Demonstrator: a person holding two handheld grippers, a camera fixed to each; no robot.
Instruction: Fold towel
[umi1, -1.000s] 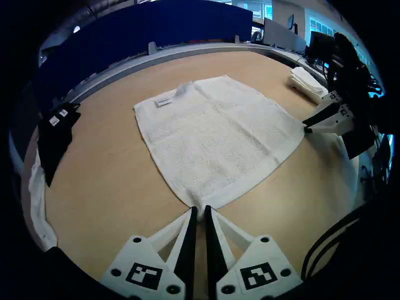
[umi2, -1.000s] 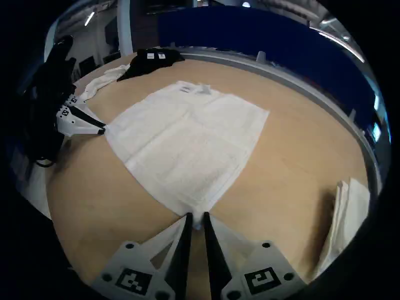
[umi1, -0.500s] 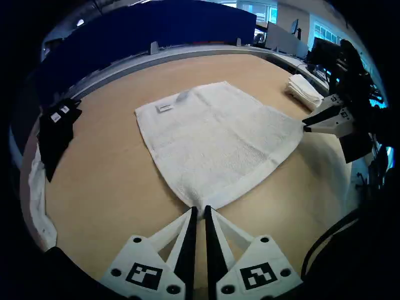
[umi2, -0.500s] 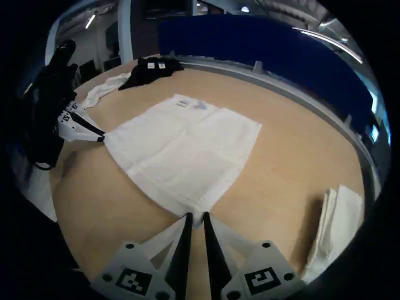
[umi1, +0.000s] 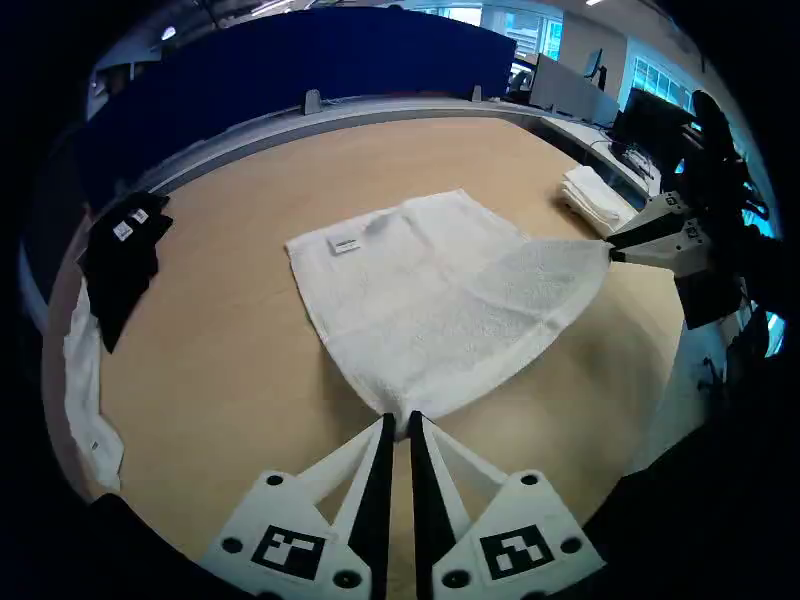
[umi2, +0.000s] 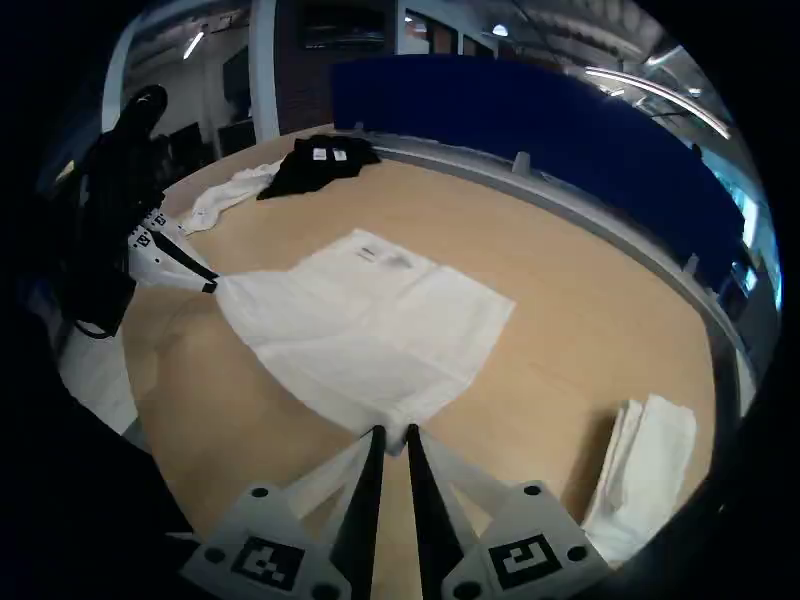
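As 2 grippers (umi1: 400, 425) (umi2: 392, 435) pinch 1 towel (umi1: 430, 290), 1 folded stack (umi1: 597, 197) lies apart.

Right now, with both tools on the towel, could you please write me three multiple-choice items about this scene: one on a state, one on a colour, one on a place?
1. How do the left tool and right tool stand on the towel?
A. both open above it
B. each shut on a corner
C. one shut, one open

2. What colour is the partition behind the table?
A. red
B. blue
C. green

3. Where is the black cloth?
A. on the towel
B. in the right tool
C. on the table, apart from the towel

Answers: 1 B, each view shows its tool pinching a corner. 2 B, the partition is dark blue. 3 C, bare wood separates it from the towel.
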